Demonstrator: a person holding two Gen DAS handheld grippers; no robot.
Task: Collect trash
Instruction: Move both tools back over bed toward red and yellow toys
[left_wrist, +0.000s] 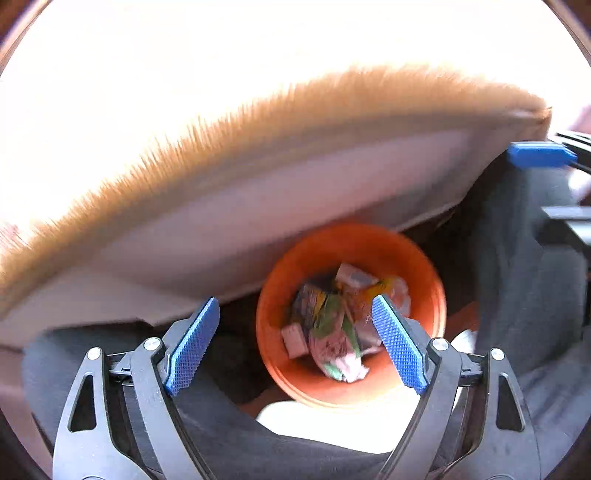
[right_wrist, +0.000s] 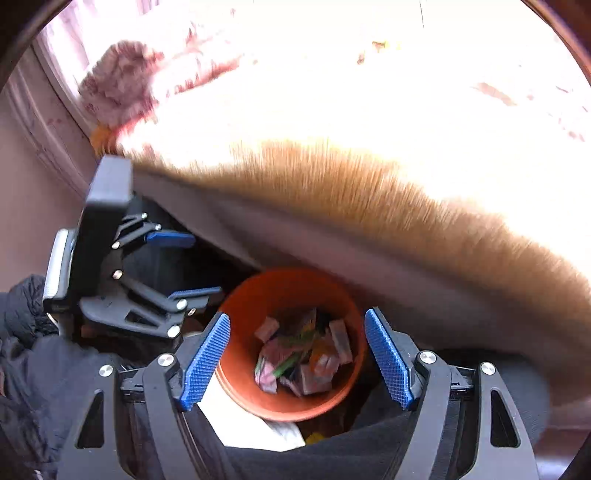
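Orange bin (left_wrist: 417, 266) sits on the floor below both grippers, just beside the hanging edge of a pale, tan-fringed cloth (left_wrist: 258, 122) that covers a brightly lit surface. Crumpled wrappers and paper scraps (left_wrist: 332, 325) lie piled in the bottom of the bin, green, yellow, pink and white bits mixed. Left gripper (left_wrist: 295, 332) points down over the bin, jaws spread wide, nothing between the blue pads. Right gripper (right_wrist: 297, 354) likewise spread wide and empty above the bin's mouth. Right wrist view also catches the left gripper from the side, left of the bin, held by a dark sleeve (right_wrist: 26, 332). Both views motion-blurred.
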